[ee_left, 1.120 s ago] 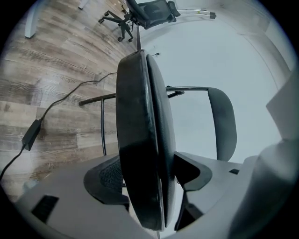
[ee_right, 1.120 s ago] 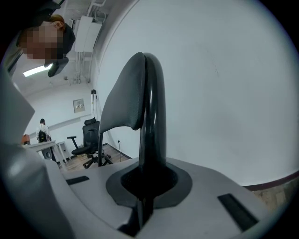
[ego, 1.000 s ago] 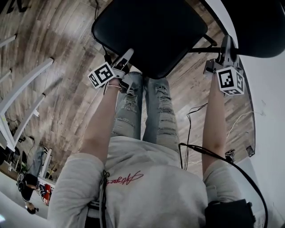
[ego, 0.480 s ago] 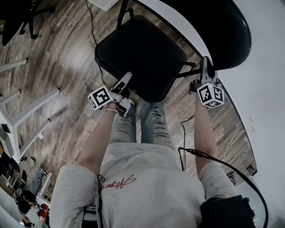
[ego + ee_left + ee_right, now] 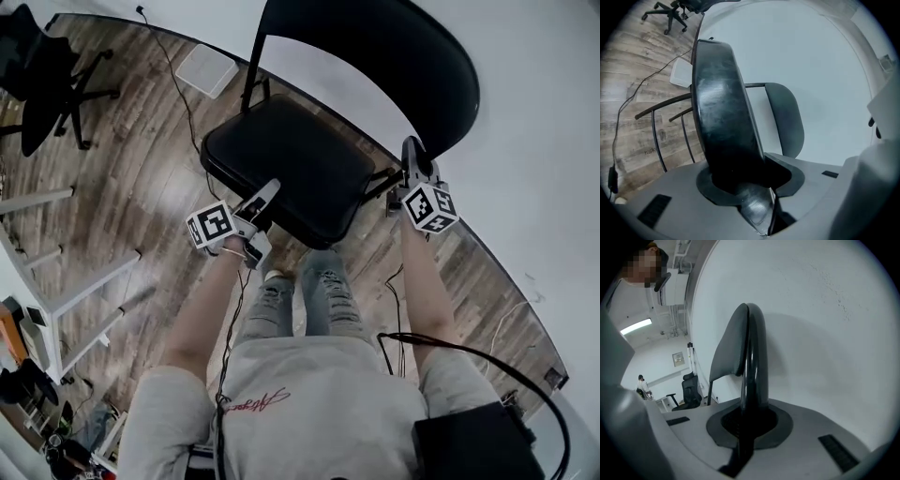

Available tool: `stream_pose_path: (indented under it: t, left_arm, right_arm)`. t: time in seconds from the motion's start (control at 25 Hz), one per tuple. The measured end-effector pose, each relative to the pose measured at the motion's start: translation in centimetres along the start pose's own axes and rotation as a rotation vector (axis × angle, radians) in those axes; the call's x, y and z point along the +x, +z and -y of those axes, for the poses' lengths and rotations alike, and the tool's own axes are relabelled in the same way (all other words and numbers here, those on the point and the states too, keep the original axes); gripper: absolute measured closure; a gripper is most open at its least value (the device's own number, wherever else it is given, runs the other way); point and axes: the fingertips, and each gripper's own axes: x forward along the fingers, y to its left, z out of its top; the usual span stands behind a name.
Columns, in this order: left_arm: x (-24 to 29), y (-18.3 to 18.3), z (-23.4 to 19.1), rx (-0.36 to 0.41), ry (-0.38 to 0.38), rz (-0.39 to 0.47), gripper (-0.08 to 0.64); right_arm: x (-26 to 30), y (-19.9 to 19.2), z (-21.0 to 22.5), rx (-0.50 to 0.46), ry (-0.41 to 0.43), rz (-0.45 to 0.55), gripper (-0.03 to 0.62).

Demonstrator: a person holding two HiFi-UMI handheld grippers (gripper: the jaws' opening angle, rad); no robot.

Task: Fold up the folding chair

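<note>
Item: folding chair (image 5: 309, 141), black, standing open on the wood floor (image 5: 131, 159) close to the white wall (image 5: 544, 141), directly in front of the person. Its padded seat (image 5: 281, 164) lies roughly level and well apart from the backrest (image 5: 384, 56), so we judge the fold as not yet made. Left claw (image 5: 267, 195): at the seat's front edge, its jaws closing. The left gripper view shows that edge running deep between them, though we cannot confirm that the pads are pressing it yet. We take this placement as preparation to swing the seat up toward the backrest, the front edge giving the longest lever. Right claw (image 5: 411, 155): pressed together on the chair's side tube (image 5: 752, 357), which the right gripper view shows rising from between the jaws to the backrest. We read this hold as a brace, keeping the frame from sliding or tipping while the seat is lifted. Containers: none belongs to the task. A flat white box (image 5: 206, 67) lies on the floor by the wall, its contents not visible. A black pack (image 5: 473, 441) with a cable sits at the person's waist, closed. Also present: an office chair (image 5: 42, 70) at the far left, well apart from the work.
</note>
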Motion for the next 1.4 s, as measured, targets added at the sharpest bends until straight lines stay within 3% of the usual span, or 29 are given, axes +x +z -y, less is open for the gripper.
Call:
stream_pose_path:
  t: [0.2,0.36,0.52,0.64,0.88,1.08,1.28,1.4]
  left_arm:
    - [0.2,-0.3,-0.4,-0.015,0.042,0.014,0.395]
    - [1.5,-0.6,0.2,0.002,0.058,0.035,0.394]
    - [4.1,-0.4,2.3,0.067,0.077,-0.014,0.377]
    - [5.3,0.2,3.1,0.075,0.113,-0.038,0.360]
    - [8.3,1.7,4.6,0.032,0.189,-0.091,0.360]
    - [13.9,4.2,7.6,-0.034,0.197,-0.105,0.334]
    - [19.4,7.2,9.4,-0.124,0.261,-0.039,0.322]
    - [21.7,8.1,9.8,-0.137,0.295,-0.013,0.314]
  right_arm:
    - [0.7,0.7,0.4,0.050,0.013,0.002,0.577]
    - [1.2,1.2,1.3,0.026,0.014,-0.012,0.577]
    - [1.7,2.1,1.9,-0.017,0.012,-0.023,0.577]
    - [2.1,2.9,1.5,-0.047,0.038,-0.043,0.577]
    - [2.6,3.7,1.4,-0.106,0.044,-0.115,0.577]
    - [3.0,5.1,1.3,-0.192,0.103,-0.139,0.577]
    - [3.5,7.6,0.9,-0.297,0.151,-0.139,0.577]
    - [3.5,8.4,1.0,-0.348,0.160,-0.160,0.577]
